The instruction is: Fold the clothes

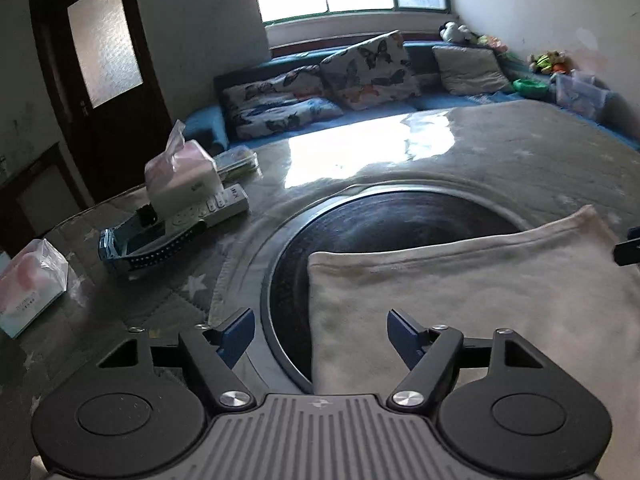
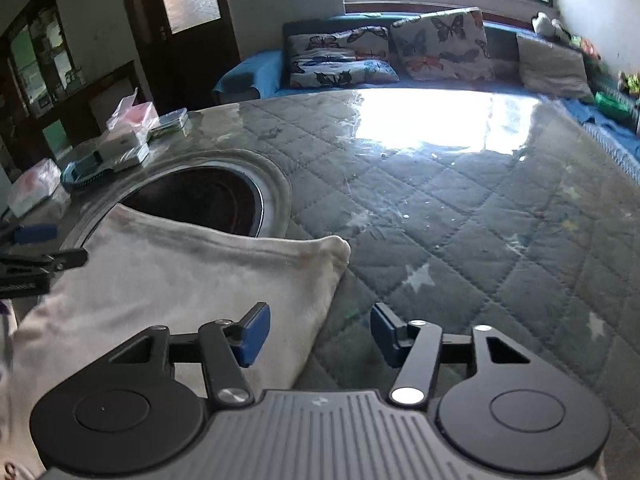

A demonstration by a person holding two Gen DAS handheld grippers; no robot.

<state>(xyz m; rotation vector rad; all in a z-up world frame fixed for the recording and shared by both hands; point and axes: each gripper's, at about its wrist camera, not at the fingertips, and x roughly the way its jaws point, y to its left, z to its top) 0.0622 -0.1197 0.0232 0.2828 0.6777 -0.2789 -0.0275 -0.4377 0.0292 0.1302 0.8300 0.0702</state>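
A cream-white garment (image 1: 480, 300) lies flat on the quilted grey table cover, partly over a round dark inset (image 1: 360, 232). It also shows in the right wrist view (image 2: 168, 280). My left gripper (image 1: 320, 332) is open and empty, hovering over the garment's near left edge. My right gripper (image 2: 320, 332) is open and empty, straddling the garment's near right edge. The right gripper's tip shows at the left wrist view's right edge (image 1: 628, 250). The left gripper shows at the right wrist view's left edge (image 2: 36, 256).
Tissue packs (image 1: 180, 176), a remote (image 1: 216, 208) and a blue tray (image 1: 132, 246) sit at the table's left. Another tissue pack (image 1: 28, 288) lies nearer. A sofa with butterfly pillows (image 1: 360, 68) stands behind. The quilted cover (image 2: 480, 220) stretches right.
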